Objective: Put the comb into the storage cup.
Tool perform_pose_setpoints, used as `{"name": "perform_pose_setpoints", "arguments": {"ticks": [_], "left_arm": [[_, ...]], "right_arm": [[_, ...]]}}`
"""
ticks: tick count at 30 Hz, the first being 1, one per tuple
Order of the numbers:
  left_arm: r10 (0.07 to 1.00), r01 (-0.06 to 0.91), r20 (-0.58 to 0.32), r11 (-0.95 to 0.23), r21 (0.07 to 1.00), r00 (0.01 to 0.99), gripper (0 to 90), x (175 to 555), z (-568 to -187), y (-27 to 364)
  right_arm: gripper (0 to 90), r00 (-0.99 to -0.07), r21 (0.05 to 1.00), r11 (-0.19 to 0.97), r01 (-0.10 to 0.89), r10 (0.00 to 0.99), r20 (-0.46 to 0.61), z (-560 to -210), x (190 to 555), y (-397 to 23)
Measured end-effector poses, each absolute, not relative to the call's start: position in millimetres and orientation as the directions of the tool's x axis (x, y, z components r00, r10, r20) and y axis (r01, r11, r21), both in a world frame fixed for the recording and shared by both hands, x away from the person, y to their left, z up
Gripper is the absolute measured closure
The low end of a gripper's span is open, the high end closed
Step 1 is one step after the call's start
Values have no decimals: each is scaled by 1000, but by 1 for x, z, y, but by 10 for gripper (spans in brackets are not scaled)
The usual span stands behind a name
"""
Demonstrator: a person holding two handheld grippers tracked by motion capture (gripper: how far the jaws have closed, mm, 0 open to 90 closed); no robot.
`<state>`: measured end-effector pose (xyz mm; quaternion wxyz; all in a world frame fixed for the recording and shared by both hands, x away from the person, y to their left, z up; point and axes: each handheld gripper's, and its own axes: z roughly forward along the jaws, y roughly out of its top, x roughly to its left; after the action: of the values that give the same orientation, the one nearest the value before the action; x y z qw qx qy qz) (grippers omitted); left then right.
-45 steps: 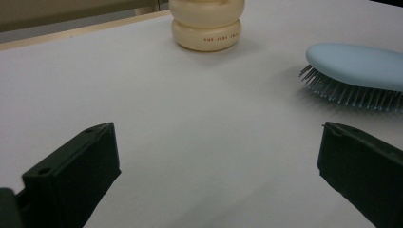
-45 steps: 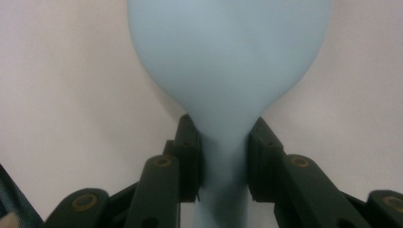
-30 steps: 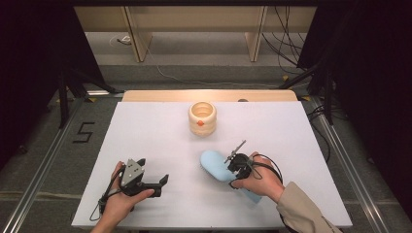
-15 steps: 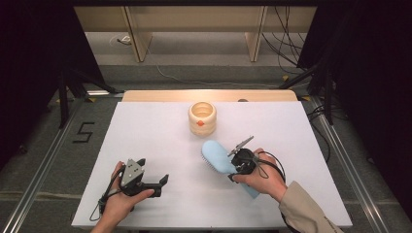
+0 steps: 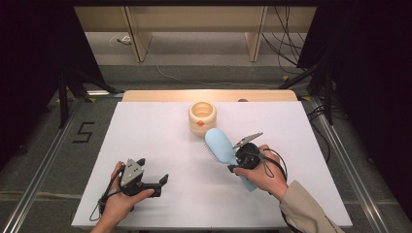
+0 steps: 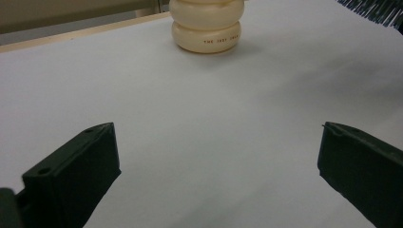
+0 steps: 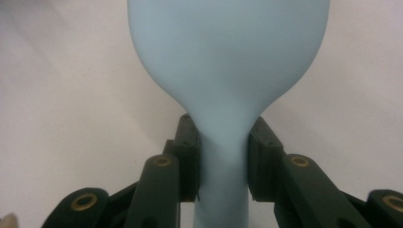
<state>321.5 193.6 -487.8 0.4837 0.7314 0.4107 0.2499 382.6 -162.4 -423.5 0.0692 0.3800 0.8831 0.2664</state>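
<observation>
At the left of the desk [image 5: 160, 131], the left hand-held gripper [image 5: 154, 180] rests low on the white surface, its jaws wide apart with nothing between them. Farther back, near the middle, a cream jar [image 5: 202, 118] stands upright. To the right of it, the right hand-held gripper [image 5: 241, 156] is clenched on the neck of a light blue brush [image 5: 219, 145]. The brush head sticks out past the jaws toward the jar, tilted, with bristles facing down-left; its handle end shows under the hand.
</observation>
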Motion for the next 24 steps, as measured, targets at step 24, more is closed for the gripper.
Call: {"name": "perform_pose_setpoints", "arguments": {"ticks": [24], "left_arm": [[841, 359, -32, -195, 913, 540, 0, 322, -488, 193]], "right_arm": [[704, -656, 656, 443, 610, 747, 106, -423, 388, -168]]}}
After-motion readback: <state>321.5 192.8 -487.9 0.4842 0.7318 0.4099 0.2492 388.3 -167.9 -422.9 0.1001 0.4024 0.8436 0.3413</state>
